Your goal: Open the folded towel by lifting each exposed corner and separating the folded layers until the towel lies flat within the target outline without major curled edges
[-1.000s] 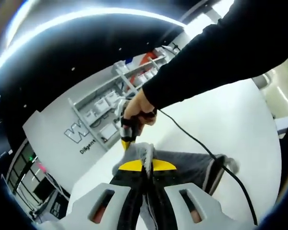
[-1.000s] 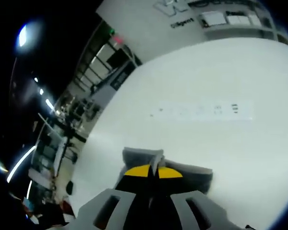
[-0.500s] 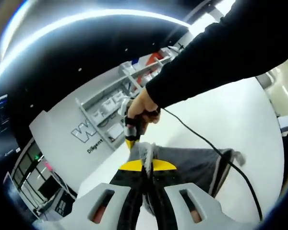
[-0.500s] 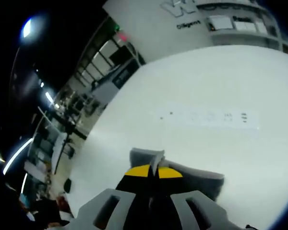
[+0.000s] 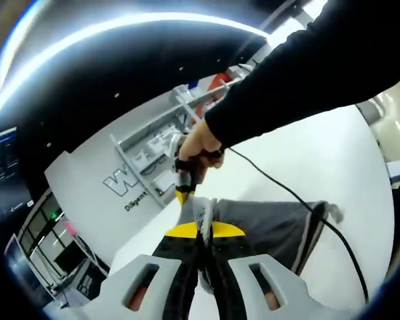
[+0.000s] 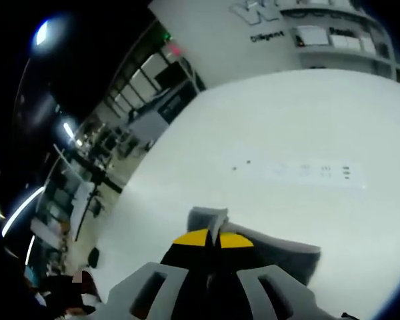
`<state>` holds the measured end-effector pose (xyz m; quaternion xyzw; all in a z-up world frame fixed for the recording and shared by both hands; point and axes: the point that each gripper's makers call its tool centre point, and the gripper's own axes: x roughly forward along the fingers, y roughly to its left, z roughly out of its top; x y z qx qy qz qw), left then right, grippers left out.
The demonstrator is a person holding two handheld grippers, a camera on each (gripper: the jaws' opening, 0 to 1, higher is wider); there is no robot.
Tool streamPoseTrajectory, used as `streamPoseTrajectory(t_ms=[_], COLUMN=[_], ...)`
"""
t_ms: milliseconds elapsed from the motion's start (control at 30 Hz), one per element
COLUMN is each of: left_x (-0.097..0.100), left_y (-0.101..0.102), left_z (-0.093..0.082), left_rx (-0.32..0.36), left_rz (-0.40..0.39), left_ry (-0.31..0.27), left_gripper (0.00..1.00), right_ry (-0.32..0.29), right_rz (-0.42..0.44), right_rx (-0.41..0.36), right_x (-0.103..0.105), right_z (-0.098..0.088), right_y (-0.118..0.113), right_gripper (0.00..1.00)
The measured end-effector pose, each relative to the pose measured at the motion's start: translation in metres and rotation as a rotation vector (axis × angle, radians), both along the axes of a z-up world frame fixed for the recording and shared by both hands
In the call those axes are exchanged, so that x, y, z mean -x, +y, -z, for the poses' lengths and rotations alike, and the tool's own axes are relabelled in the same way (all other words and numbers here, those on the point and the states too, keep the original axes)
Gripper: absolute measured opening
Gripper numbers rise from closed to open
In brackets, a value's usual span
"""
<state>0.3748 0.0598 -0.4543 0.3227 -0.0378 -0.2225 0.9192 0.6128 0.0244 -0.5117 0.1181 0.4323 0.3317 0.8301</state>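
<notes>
Left gripper [image 5: 205, 230]: jaws pressed together, pinching a bunched corner of the grey towel [image 5: 267, 227] between the yellow tips. The fold of cloth stands up out of the jaw line, right at the tips.

Right gripper [image 6: 215, 239]: same state, jaws clamped on another corner of the towel [image 6: 280, 250], a small grey tab of cloth poking up between the yellow pads.

In the left gripper view the right gripper [image 5: 185, 187] comes in from above the towel, its yellow tip just beside the cloth edge that the left one holds. A hand [image 5: 199, 148] wraps its handle, and a black sleeve [image 5: 307, 73] runs off to the upper right. A black cable [image 5: 300, 207] trails from that handle across the towel and down toward the lower right.

Towel: held at two corners, the rest spreads away from the jaws as a grey sheet over the white table [image 5: 333, 153]. Far edge looks rumpled with a small curled bit at the right end. Whether it touches the table under the jaws — can't tell.

Right gripper view: faint row of dark marks on the tabletop [image 6: 307, 170], well beyond the towel.

Background: white wall with dark lettering [image 5: 130, 190], shelving with white bins [image 5: 167, 143].
</notes>
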Motion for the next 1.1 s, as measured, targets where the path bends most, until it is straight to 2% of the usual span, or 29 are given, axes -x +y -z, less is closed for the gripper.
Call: streamPoseTrajectory(t_ms=[133,333,400,433,633,1100], left_x=[-0.001,-0.001,-0.001,0.0,0.002,0.007], left_y=[0.007,0.004,0.006,0.016,0.032,0.063], left_z=[0.001,0.002,0.001,0.0,0.002,0.007], left_rx=[0.002,0.018,0.02,0.025,0.03,0.04], left_rz=[-0.015,-0.015,-0.023,-0.026,-0.05,-0.096], left_ry=[-0.004,0.0,-0.005,-0.005,-0.004,-0.008], left_gripper=[0.01,0.01,0.01,0.01,0.01,0.01], right_ry=[-0.004,-0.014,-0.014,-0.016,-0.022,-0.03], right_rz=[-0.006,-0.027,-0.032,-0.035,-0.05,-0.072], right_rx=[0.005,0.023,0.027,0.03,0.046,0.068], right_x=[-0.007,-0.016,-0.026,-0.028,-0.033,-0.026], right_z=[-0.003,-0.008,-0.011,-0.011,-0.016,-0.021], right_y=[0.005,0.017,0.021,0.023,0.037,0.072], right_gripper=[0.0,0.0,0.0,0.0,0.0,0.0])
